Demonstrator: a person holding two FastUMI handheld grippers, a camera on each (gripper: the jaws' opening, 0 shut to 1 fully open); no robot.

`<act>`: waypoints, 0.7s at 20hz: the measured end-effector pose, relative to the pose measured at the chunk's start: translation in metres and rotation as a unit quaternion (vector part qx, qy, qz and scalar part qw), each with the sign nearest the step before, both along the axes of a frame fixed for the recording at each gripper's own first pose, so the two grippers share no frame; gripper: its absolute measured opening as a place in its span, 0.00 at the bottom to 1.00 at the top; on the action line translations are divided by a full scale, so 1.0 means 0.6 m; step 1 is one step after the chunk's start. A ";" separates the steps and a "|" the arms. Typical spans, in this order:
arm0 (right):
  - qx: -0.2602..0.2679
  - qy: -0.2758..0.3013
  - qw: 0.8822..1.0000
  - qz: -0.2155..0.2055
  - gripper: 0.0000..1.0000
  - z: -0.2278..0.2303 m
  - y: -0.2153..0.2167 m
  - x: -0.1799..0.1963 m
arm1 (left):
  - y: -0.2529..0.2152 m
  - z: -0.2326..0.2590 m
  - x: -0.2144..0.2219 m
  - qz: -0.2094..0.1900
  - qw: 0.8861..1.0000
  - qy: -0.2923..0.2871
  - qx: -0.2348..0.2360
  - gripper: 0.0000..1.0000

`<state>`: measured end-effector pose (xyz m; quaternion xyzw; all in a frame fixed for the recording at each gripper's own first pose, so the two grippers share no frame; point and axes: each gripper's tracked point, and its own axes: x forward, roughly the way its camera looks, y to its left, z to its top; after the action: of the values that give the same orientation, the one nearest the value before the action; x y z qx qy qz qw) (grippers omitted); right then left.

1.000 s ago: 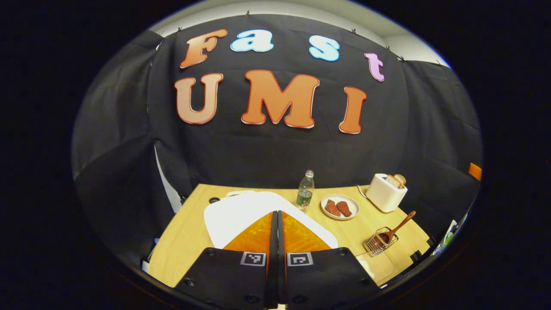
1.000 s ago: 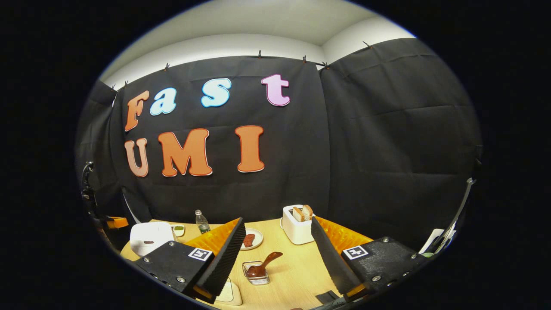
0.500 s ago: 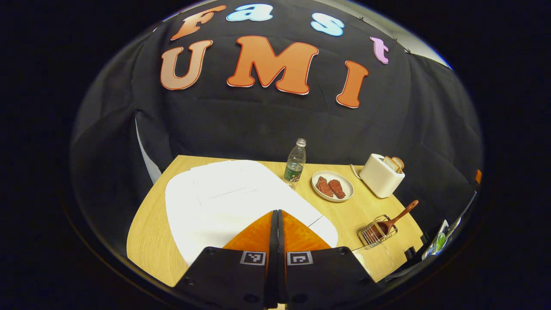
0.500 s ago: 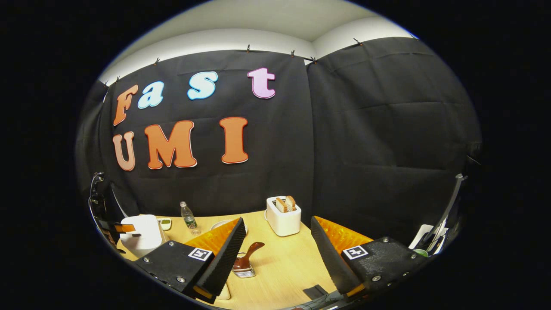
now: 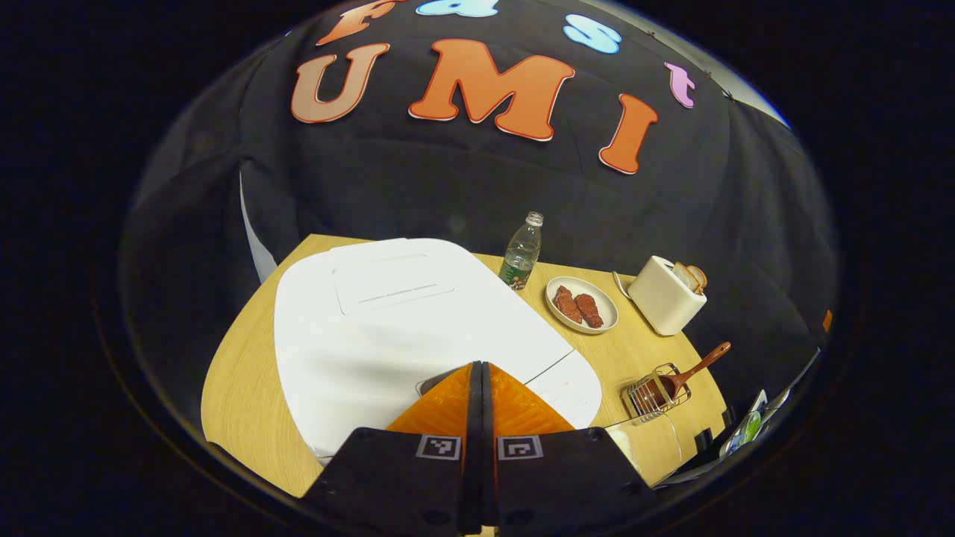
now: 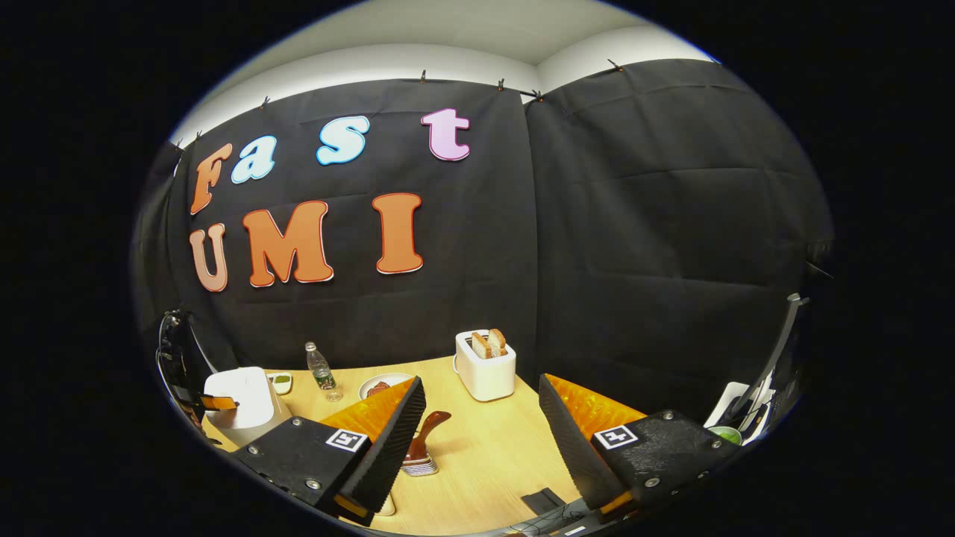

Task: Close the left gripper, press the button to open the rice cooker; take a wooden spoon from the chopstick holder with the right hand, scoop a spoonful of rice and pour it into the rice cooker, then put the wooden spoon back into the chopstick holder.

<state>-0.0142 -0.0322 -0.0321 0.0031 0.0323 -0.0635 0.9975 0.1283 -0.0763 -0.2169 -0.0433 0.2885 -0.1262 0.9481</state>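
Note:
The white rice cooker stands with its lid down, large in the left gripper view. My left gripper is shut and empty, its tips just over the cooker's front edge by a small grey button. The wooden spoon leans in the wire chopstick holder to the cooker's right. In the right gripper view my right gripper is open and empty above the table. There the spoon and holder sit low beside its left finger, and the rice cooker is far left with the left gripper over it.
A water bottle, a plate of meat and a white toaster with bread line the back of the wooden table. A clear container sits at the front edge. A small green-filled dish lies behind the cooker.
The left gripper, still shut, has come in low over the cooker's lid towards its front button. The right gripper view has drifted, so the spoon now sits beside its left finger.

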 end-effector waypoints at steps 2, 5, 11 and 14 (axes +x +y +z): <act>-0.002 0.003 1.000 0.007 0.95 -0.005 0.009 0.000 | 0.000 -0.006 0.000 0.003 0.999 0.022 -0.023 0.05; -0.010 0.007 1.000 0.008 0.98 -0.010 0.011 -0.001 | 0.003 -0.008 0.008 0.003 1.000 0.020 0.004 0.05; 0.025 0.018 1.000 0.005 0.95 -0.027 -0.003 -0.015 | -0.005 -0.009 0.020 -0.004 0.991 0.003 0.133 0.03; 0.042 0.014 0.999 -0.002 0.95 -0.028 -0.016 -0.019 | 0.001 0.022 0.016 -0.003 0.990 -0.021 0.137 0.05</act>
<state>-0.0255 -0.0417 -0.0487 0.0443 0.0493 -0.0646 0.9957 0.1381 -0.0759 -0.2038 0.0906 0.2837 -0.0889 0.9505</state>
